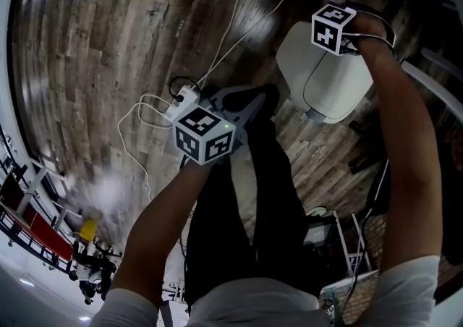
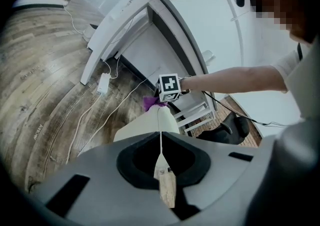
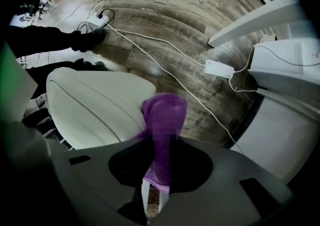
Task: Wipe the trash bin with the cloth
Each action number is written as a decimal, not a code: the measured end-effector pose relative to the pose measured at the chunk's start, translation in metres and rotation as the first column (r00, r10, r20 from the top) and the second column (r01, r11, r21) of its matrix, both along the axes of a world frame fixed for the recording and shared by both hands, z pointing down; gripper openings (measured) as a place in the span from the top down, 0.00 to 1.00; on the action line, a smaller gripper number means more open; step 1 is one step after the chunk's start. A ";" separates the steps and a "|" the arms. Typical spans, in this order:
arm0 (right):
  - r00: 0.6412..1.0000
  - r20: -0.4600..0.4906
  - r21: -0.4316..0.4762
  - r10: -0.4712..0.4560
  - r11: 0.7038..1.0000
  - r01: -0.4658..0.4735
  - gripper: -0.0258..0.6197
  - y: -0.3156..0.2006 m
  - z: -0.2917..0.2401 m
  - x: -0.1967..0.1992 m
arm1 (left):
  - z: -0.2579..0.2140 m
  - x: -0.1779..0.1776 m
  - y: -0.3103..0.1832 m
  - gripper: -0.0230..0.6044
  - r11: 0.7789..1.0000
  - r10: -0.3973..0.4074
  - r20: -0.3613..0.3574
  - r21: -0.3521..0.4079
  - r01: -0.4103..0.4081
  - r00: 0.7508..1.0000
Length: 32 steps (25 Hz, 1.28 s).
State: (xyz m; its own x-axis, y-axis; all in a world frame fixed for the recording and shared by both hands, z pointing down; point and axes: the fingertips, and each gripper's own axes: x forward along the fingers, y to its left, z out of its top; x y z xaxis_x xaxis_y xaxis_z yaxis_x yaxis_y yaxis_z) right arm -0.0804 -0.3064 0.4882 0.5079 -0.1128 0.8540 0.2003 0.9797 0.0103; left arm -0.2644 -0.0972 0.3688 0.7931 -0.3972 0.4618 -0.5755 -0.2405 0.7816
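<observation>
Two grippers noted, one loaded and one idle.

Right gripper (image 3: 157,170): clamped on the purple cloth (image 3: 164,115), with a bunched wad standing out of the jaws at centre frame of the right gripper view. Left gripper (image 2: 160,130): jaws pressed together, nothing held, aimed toward the bin from the lower centre of its own view.

White trash bin (image 1: 325,76) located at upper right of the head view, directly beneath the right gripper's marker cube. Domed lid also seen at left centre of the right gripper view, and just above centre in the left gripper view, with the cloth at its far end. Cloth overlapping the lid's right edge in the right gripper view. Actual contact with the lid not confirmable from any view.

White cables (image 1: 239,22) trailing over the wooden floor (image 1: 108,43), well to the left of the bin in the head view. Power adapter (image 3: 218,68) lying at upper right of the right gripper view, apart from the bin.

Step judged: cloth brought to the bin, wipe at or just short of its opening stroke.

Next move judged to call for:
- pressing the wad onto the lid;
- sweeping across the dome with the grip kept firm;
- moderating pressure in case the bin shifts;
- possibly bracing the bin with the free left gripper.
</observation>
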 end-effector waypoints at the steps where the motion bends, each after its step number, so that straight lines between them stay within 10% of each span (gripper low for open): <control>1: 1.000 0.000 -0.002 -0.019 1.000 0.019 0.82 0.001 0.001 -0.004 | 0.000 0.000 0.001 0.94 1.000 0.002 -0.003 0.001 -0.002 1.000; 15: 0.993 0.041 -0.076 -0.109 0.991 0.111 0.82 0.042 0.009 -0.050 | 0.000 -0.003 0.011 0.94 1.000 0.000 -0.022 -0.001 0.000 1.000; 32: 0.990 0.139 -0.161 0.019 0.987 0.003 0.82 0.146 0.005 -0.096 | -0.006 -0.023 0.039 0.94 0.997 0.078 -0.012 0.010 -0.077 0.997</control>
State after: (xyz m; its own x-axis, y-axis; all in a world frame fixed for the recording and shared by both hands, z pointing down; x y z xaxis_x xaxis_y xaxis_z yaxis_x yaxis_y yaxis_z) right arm -0.1760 -0.1606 0.4927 0.3826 0.0350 0.9233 0.2001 0.9724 -0.1198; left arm -0.2873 -0.0583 0.3632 0.8273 -0.3387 0.4481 -0.5451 -0.2914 0.7861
